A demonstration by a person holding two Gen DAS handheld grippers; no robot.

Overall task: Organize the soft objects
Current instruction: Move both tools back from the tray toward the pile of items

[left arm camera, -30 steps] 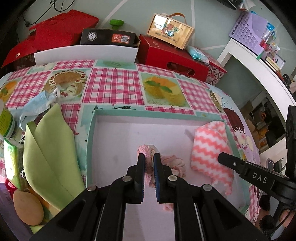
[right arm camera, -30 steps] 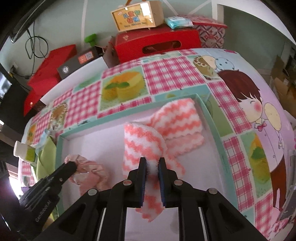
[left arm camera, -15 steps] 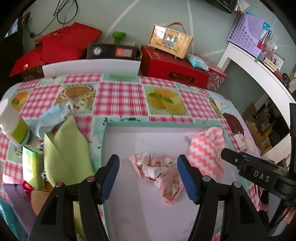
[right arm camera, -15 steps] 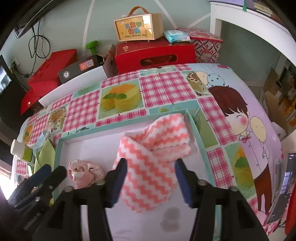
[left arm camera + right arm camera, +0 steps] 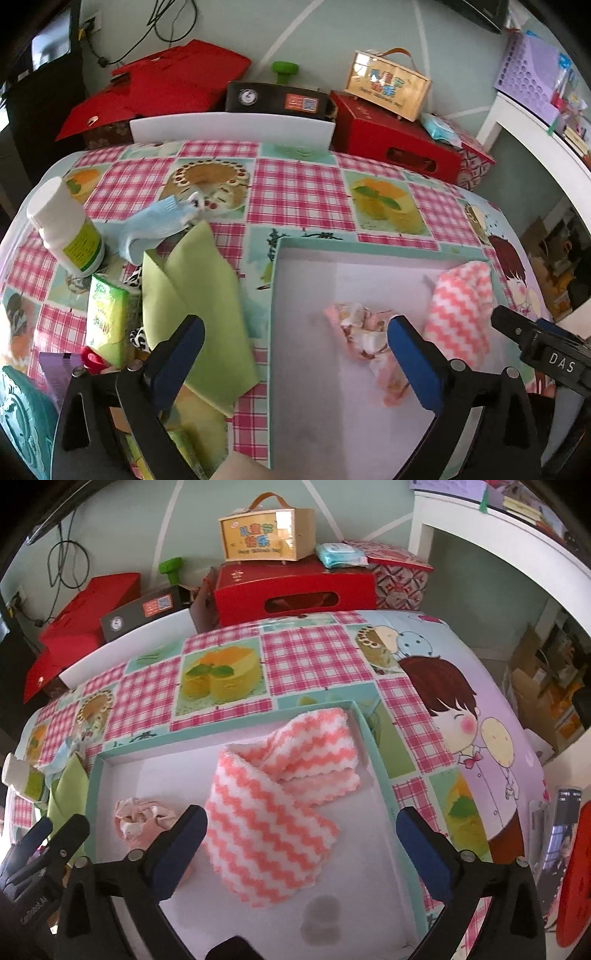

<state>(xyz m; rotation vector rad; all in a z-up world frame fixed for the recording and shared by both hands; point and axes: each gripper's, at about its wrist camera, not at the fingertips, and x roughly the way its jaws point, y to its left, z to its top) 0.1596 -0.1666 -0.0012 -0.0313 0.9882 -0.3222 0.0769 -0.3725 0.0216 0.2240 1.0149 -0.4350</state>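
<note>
Our left gripper [image 5: 295, 360] and right gripper [image 5: 301, 843] have just been opening; both sets of fingers stand wide with nothing pressed between them. The pink crumpled cloth [image 5: 364, 334] and zigzag towel [image 5: 273, 812] lie released in the tray [image 5: 369, 245]. Left to sort, we judge: the green cloth [image 5: 199, 295] and blue sock [image 5: 155, 225] on the surface [image 5: 295, 184].

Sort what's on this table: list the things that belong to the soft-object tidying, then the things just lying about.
Job: zigzag towel, crumpled pink cloth, both in the teal tray; green cloth, blue sock.
Lying about: white bottle, green packet, red boxes.
</note>
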